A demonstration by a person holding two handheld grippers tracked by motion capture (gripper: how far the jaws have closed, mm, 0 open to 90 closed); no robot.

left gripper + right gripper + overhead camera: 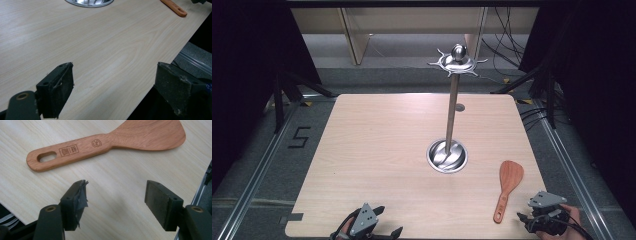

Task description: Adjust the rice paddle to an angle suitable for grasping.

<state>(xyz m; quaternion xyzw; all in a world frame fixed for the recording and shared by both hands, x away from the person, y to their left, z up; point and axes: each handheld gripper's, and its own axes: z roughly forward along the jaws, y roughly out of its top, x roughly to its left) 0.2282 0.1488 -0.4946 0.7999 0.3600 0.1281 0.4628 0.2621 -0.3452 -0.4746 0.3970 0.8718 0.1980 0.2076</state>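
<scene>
A wooden spatula (507,187) lies flat near the table's front right, blade away from me, its slotted handle end toward the front edge. In the right gripper view the spatula (105,143) lies just beyond the open right gripper (116,203), whose jaws hold nothing. That right gripper (546,217) sits at the front right corner, in a hand. My left gripper (368,225) rests at the front edge left of centre; its jaws (113,90) stand wide apart over bare wood. A steel hanging stand (452,107) rises from a round base (447,156) in the table's middle.
The light wooden table (382,150) has rounded corners and dark floor around it. The stand's top disc with hooks (457,62) reaches high above the far half. Cables trail on the floor at the back right (507,55). A shelf frame stands behind the table.
</scene>
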